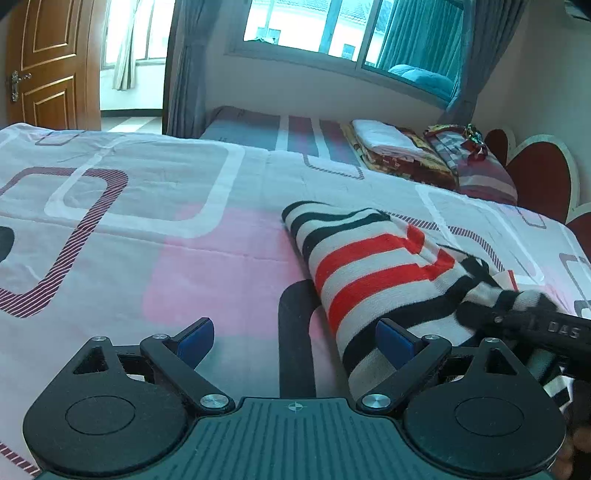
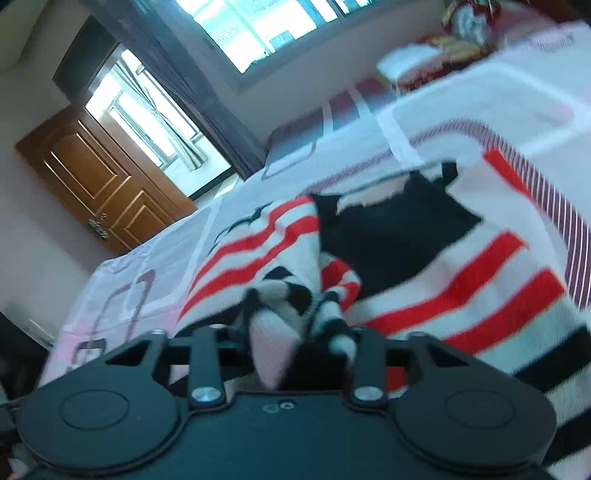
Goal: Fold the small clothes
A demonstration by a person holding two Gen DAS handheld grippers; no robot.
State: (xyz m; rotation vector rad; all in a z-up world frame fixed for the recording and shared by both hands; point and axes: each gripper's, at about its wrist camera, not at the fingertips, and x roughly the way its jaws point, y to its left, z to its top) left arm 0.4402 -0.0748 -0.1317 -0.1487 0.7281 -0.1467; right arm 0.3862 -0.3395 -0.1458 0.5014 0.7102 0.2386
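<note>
A knitted garment with white, black and red stripes [image 1: 369, 266] lies partly folded on the pink and white patterned bed cover [image 1: 147, 240]. My left gripper [image 1: 295, 336] stands open low over the cover, its right blue pad [image 1: 393, 338] beside the garment's near edge, with nothing between the pads. My right gripper [image 1: 517, 317] comes in from the right onto the garment's bunched end. In the right wrist view, the right gripper [image 2: 288, 332] is shut on a gathered fold of the striped garment [image 2: 461, 288], which spreads out ahead of it, blurred.
Folded blankets and pillows [image 1: 406, 155] are stacked at the far right of the bed, by a red heart-shaped headboard [image 1: 535, 177]. A wooden door [image 1: 48, 62] and a window with grey curtains [image 1: 332, 29] lie beyond the bed.
</note>
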